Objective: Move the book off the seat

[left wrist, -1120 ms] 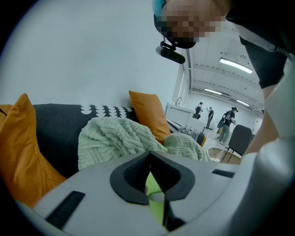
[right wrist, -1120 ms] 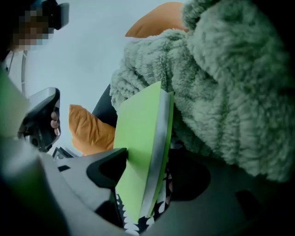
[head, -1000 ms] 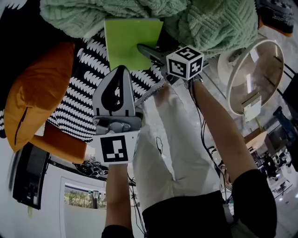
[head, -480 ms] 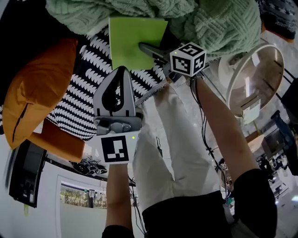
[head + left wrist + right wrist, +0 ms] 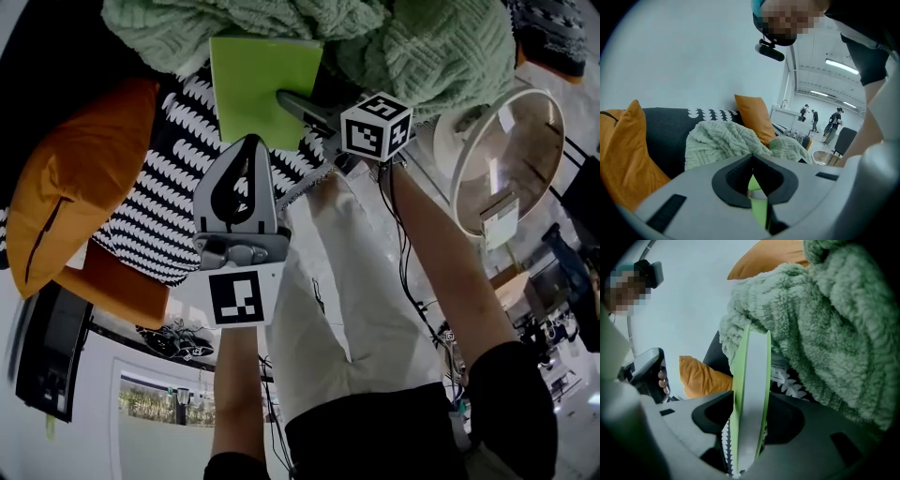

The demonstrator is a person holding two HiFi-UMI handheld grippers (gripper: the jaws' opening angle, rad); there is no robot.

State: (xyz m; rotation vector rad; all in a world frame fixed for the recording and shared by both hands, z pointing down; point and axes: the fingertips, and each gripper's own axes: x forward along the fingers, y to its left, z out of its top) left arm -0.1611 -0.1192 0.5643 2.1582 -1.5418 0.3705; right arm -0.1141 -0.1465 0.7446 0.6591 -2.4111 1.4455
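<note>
While the left gripper [image 5: 246,142] hovers empty with its 2 jaws together above the black-and-white patterned seat [image 5: 155,197], the right gripper [image 5: 286,97], whose jaws have just been closing, clamps the near edge of the green book [image 5: 258,84], which lies on that seat against the pale green blanket [image 5: 441,47].
</note>
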